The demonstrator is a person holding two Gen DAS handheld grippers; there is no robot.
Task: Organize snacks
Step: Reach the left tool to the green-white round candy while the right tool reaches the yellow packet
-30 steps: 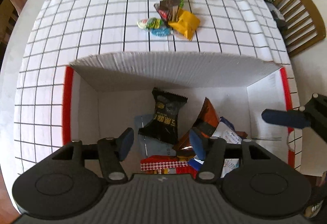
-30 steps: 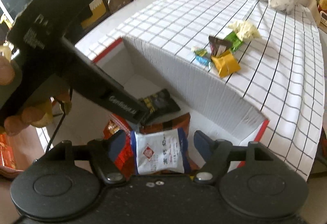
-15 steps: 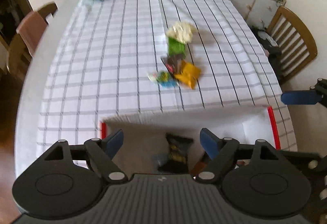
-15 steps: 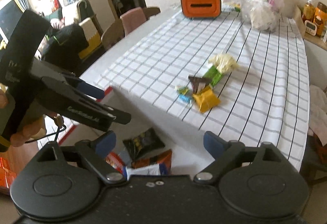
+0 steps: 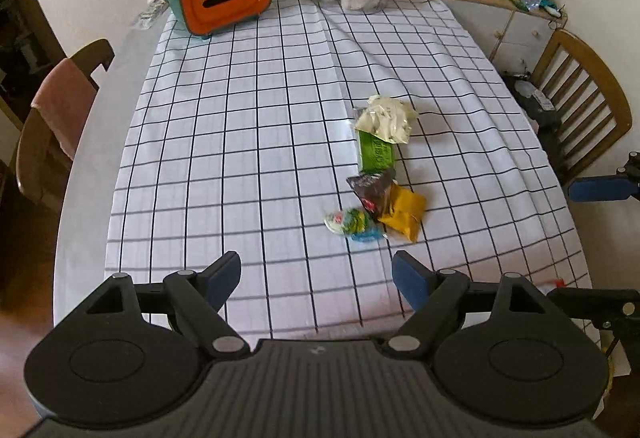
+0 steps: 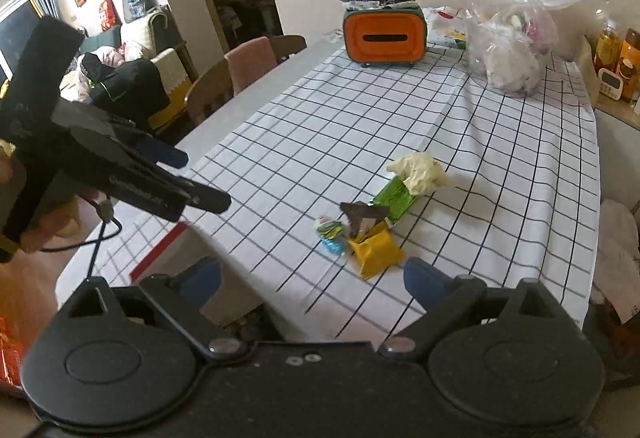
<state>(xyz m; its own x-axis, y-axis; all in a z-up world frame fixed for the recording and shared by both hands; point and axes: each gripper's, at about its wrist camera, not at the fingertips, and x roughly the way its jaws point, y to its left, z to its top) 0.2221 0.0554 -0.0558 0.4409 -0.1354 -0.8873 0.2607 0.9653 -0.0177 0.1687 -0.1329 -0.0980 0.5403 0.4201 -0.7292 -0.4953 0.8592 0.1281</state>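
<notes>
Both the left gripper [image 5: 316, 280] and right gripper [image 6: 312, 280] hover wide open and empty at the checked table's [image 5: 240, 142] near edge, facing the small heap of crinkly foil snack packets [image 5: 380, 178] awaiting pickup mid-table toward its right edge.

Left claw [image 5: 316, 282] wide open, empty, above tablecloth [image 5: 240, 142] near snack pile [image 5: 380, 178].
</notes>
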